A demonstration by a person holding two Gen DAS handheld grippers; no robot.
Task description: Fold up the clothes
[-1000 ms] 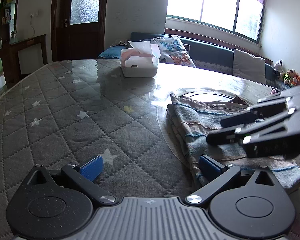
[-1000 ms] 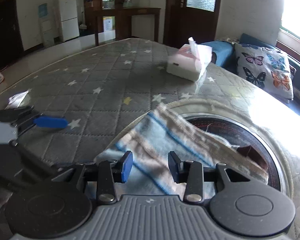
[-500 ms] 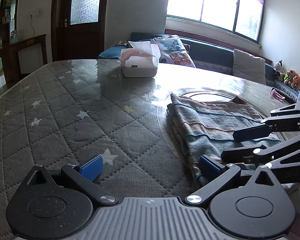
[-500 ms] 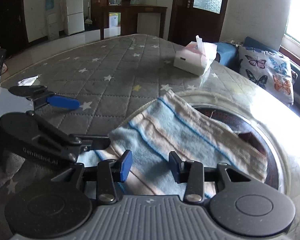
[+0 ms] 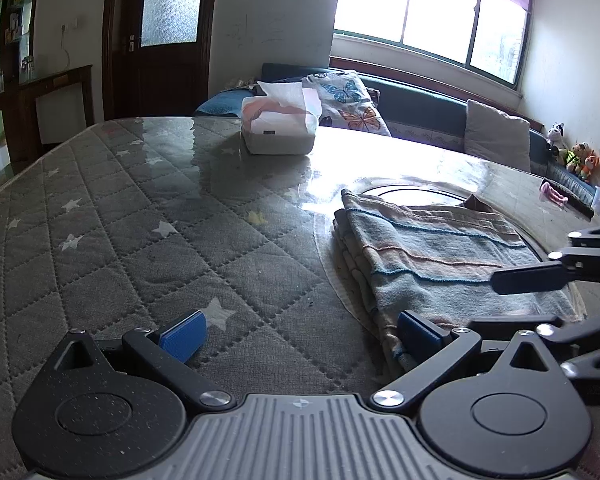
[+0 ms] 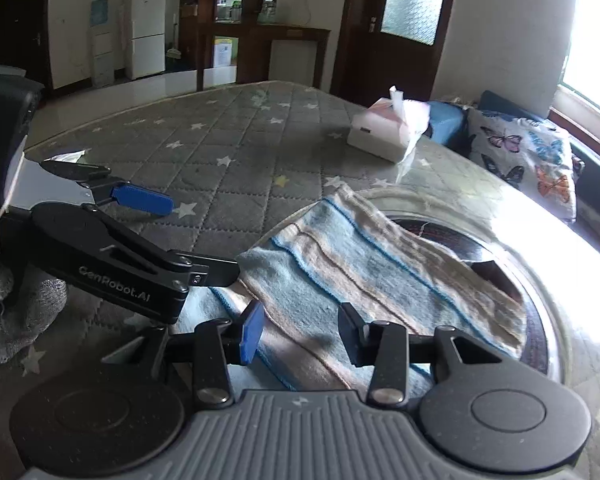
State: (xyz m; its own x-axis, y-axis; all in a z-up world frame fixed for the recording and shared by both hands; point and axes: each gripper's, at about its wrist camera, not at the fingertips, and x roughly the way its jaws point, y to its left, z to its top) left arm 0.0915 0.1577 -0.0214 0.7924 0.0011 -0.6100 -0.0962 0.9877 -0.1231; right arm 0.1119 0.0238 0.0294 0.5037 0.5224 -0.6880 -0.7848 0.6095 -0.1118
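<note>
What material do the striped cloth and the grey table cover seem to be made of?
Striped cloth: soft terry or knitted cotton, probably; matte, fuzzy surface, limp folds. Table cover: quilted grey fabric with stitched diamonds and stars, apparently under a clear glossy sheet, glass or plastic, since window light reflects on it.

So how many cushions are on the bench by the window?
2. A butterfly cushion leans at the bench's left end, behind the tissue box. A plain grey cushion leans further right, near the soft toys. More may be hidden behind the table.
</note>
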